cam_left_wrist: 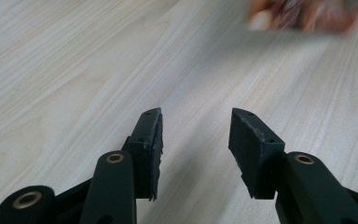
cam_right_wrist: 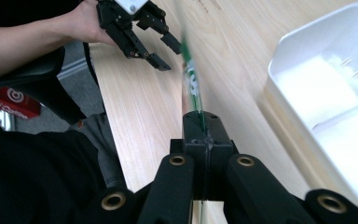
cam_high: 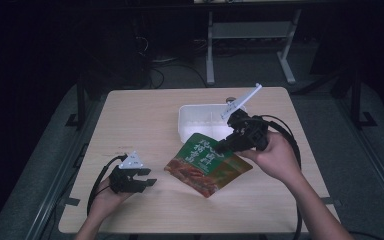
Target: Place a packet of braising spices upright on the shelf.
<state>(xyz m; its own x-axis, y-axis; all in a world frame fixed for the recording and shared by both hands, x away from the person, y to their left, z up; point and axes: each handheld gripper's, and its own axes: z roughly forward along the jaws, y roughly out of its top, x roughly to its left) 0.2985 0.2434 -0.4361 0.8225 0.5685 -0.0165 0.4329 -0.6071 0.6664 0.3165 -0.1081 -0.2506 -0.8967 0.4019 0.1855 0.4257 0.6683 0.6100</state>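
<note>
A green and red food pouch (cam_high: 207,162) hangs tilted above the middle of the wooden table (cam_high: 145,115), its lower corner close to the tabletop. My right gripper (cam_high: 225,145) is shut on the pouch's upper right edge. In the right gripper view the pouch (cam_right_wrist: 192,84) runs edge-on away from the clamped jaws, blurred. My left gripper (cam_high: 150,176) rests low near the table's front left, open, with bare wood between its fingers (cam_left_wrist: 149,140). A blurred bit of the pouch (cam_left_wrist: 303,14) lies beyond it. The left gripper (cam_right_wrist: 166,52) also appears far off in the right gripper view.
A white plastic tray (cam_high: 190,117) stands behind the pouch near the table's middle back, with its near wall (cam_right_wrist: 298,70) close to my right gripper. Cables trail from both grippers. Dark floor and table legs lie beyond the far edge.
</note>
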